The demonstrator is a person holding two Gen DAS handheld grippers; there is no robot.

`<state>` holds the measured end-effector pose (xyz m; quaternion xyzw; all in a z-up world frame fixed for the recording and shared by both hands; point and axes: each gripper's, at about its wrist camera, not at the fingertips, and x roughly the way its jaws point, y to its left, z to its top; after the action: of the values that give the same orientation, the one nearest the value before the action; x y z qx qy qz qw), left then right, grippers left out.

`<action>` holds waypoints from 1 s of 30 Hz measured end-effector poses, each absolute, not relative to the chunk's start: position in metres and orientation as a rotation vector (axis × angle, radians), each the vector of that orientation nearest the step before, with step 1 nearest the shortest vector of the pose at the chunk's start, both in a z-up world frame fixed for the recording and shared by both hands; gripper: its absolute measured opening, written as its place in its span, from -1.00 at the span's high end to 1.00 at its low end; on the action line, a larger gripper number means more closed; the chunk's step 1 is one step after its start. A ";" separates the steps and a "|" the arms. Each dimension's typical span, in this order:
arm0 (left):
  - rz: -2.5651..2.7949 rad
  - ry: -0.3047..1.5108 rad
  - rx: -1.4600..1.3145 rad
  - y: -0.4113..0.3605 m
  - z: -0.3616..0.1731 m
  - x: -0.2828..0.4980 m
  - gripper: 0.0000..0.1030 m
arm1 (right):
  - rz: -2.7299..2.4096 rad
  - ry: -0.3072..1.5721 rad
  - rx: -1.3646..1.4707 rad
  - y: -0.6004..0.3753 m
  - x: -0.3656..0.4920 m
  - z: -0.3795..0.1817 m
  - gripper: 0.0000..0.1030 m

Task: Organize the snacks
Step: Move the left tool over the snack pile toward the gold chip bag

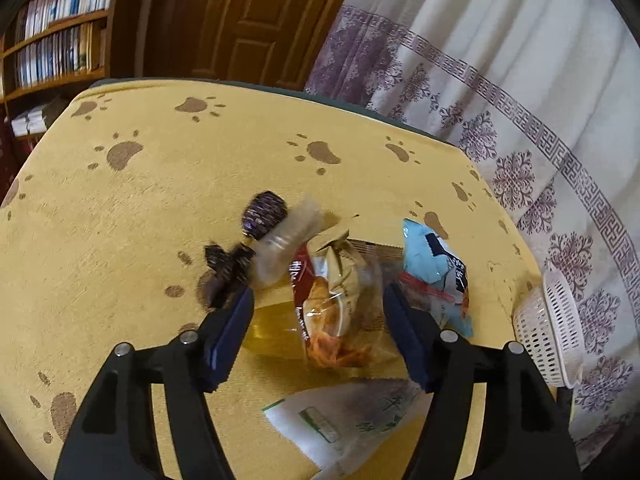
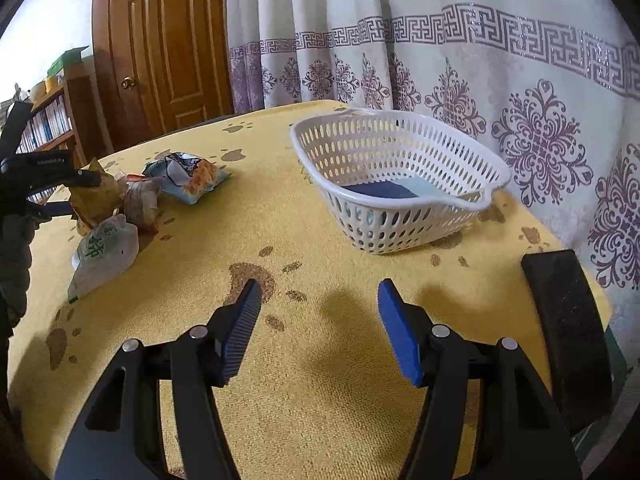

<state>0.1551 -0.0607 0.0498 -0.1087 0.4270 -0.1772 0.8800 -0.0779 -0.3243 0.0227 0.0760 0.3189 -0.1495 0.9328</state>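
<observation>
In the left wrist view my left gripper (image 1: 318, 292) stands open around a brown-and-red snack bag (image 1: 334, 300); a gap shows at the left pad. Around that bag lie a dark purple wrapped sweet (image 1: 264, 216), a clear packet (image 1: 288, 240), a light blue bag (image 1: 436, 268) and a white-green packet (image 1: 352, 420). The right wrist view has the same pile at the left, with the left gripper (image 2: 85, 195) astride the brown bag (image 2: 100, 196). My right gripper (image 2: 319, 286) is open over bare cloth, nothing between its fingers. The white basket (image 2: 472, 200) stands beyond it, a flat blue packet (image 2: 384, 191) inside.
The table wears a yellow paw-print cloth (image 2: 320, 380). A black chair back (image 2: 568, 340) rises at the table's right edge. A patterned curtain (image 2: 520, 80) hangs behind the basket; a wooden door (image 2: 168, 52) and a bookshelf (image 1: 60, 40) stand further back.
</observation>
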 end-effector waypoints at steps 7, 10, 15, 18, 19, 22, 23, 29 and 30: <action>-0.375 0.903 -0.209 -0.065 0.047 0.154 -0.39 | -0.279 0.649 0.119 -0.310 -0.078 0.028 -0.21; -0.376 0.903 -0.207 -0.066 0.047 0.153 -0.39 | -0.267 0.646 0.111 -0.304 -0.079 0.031 -0.21; -0.387 0.903 -0.190 -0.072 0.045 0.150 -0.39 | -0.245 0.643 0.112 -0.296 -0.079 0.035 -0.21; -0.387 0.896 -0.180 -0.074 0.045 0.148 -0.40 | -0.233 0.637 0.105 -0.291 -0.079 0.038 -0.21; -0.387 0.894 -0.180 -0.074 0.045 0.148 -0.40 | -0.228 0.636 0.102 -0.288 -0.080 0.039 -0.21; -0.392 0.895 -0.187 -0.073 0.044 0.149 -0.41 | -0.218 0.634 0.098 -0.284 -0.080 0.040 -0.21; -0.399 0.896 -0.188 -0.073 0.043 0.149 -0.45 | -0.216 0.634 0.097 -0.283 -0.080 0.041 -0.21; -0.406 0.875 -0.155 -0.079 0.042 0.148 -0.50 | -0.201 0.634 0.091 -0.278 -0.081 0.043 -0.21; -0.404 0.870 -0.149 -0.079 0.042 0.148 -0.50 | -0.198 0.635 0.091 -0.277 -0.081 0.043 -0.21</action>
<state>0.1475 -0.0793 0.0421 -0.0718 0.4181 -0.1944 0.8845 -0.0808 -0.2769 0.0431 0.0447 0.3115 -0.0970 0.9442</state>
